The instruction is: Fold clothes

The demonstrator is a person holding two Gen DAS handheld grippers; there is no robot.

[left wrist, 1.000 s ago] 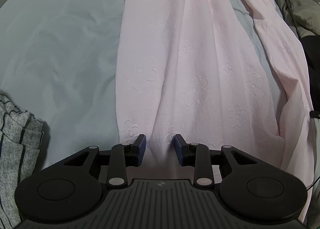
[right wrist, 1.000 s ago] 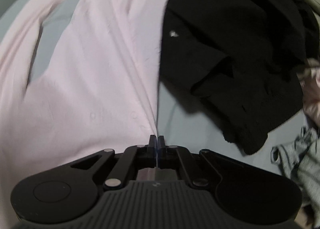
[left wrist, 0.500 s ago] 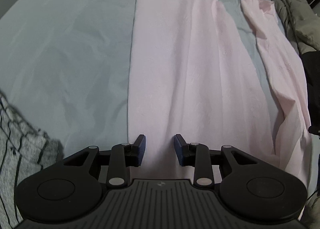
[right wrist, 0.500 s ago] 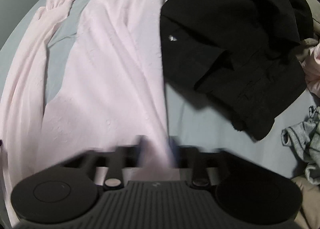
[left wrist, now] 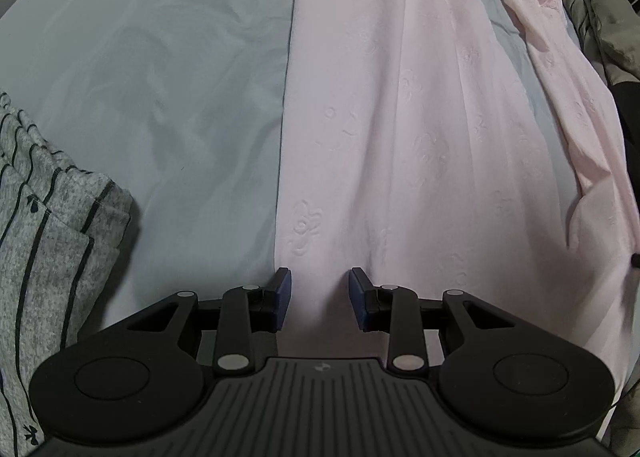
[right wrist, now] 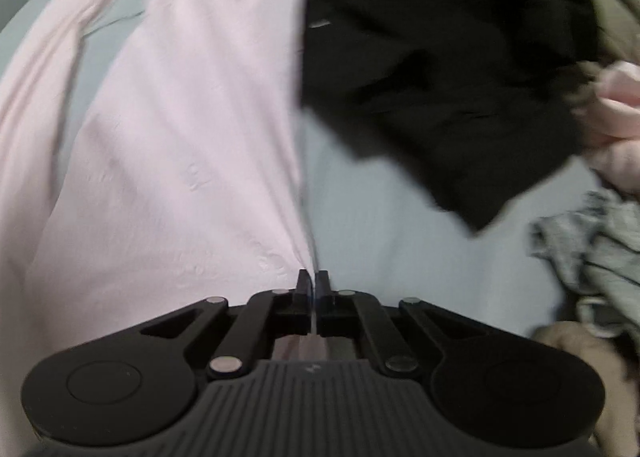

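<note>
Pink garment (left wrist: 400, 117): spread flat and lengthwise on the pale grey-blue sheet (left wrist: 160, 77); faint embossed flower pattern; its hem end lies at both grippers.
Left gripper (left wrist: 319, 297): jaws stand partly spread over the hem near the garment's straight left edge; pink cloth fills the gap between them, but the pads do not visibly press on it.
Right gripper (right wrist: 312, 289): jaws pressed together, pinching the garment's right edge, which rises in a taut ridge to the pads; picture blurred.
Left view only: grey striped garment (left wrist: 48, 249) folded at the left, apart from the pink one; the pink sleeve (left wrist: 560, 89) lying along the right; an olive-grey cloth (left wrist: 600, 17) beyond it.
Right view only: black garment (right wrist: 440, 57) just beside the pink one's right edge; a crumpled grey cloth (right wrist: 592, 241) and a pink bundle (right wrist: 616, 117) at the far right.
</note>
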